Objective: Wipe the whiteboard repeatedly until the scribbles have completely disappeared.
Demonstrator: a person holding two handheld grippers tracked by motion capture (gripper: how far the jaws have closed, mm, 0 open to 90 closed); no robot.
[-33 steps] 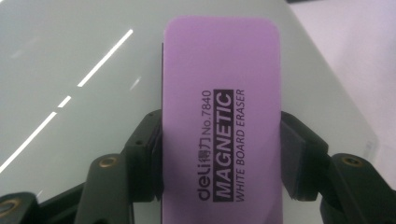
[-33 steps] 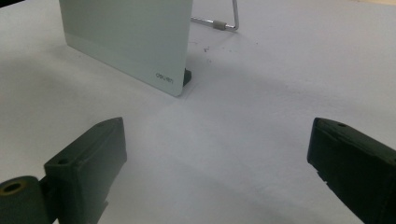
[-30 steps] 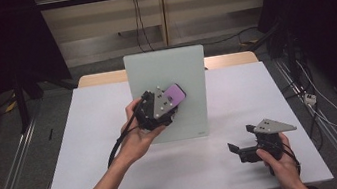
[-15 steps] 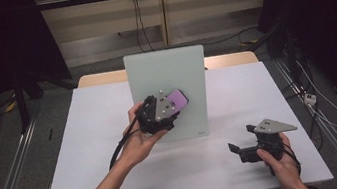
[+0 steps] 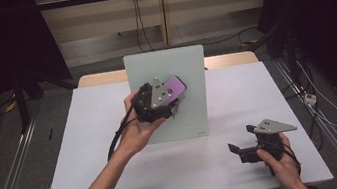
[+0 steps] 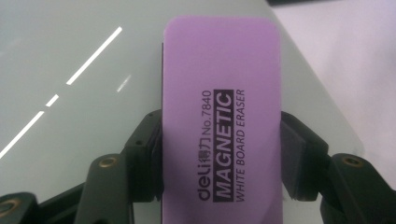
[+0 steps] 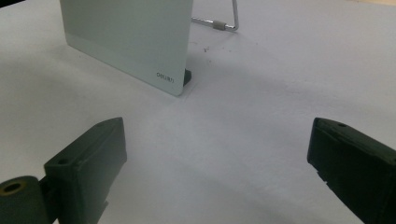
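Upright glass whiteboard blocking the table's middle, its wire stand jutting behind, open tabletop to its left, right and front, right gripper low near the front-right edge

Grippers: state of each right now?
Left gripper: closed on the purple whiteboard eraser, at the glass whiteboard.
Right gripper: open, holding nothing, over the table.

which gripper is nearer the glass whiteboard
Left. The left gripper, shut on the purple magnetic eraser, is up against the face of the glass whiteboard. The right gripper rests open on the table, off the board's lower right corner.
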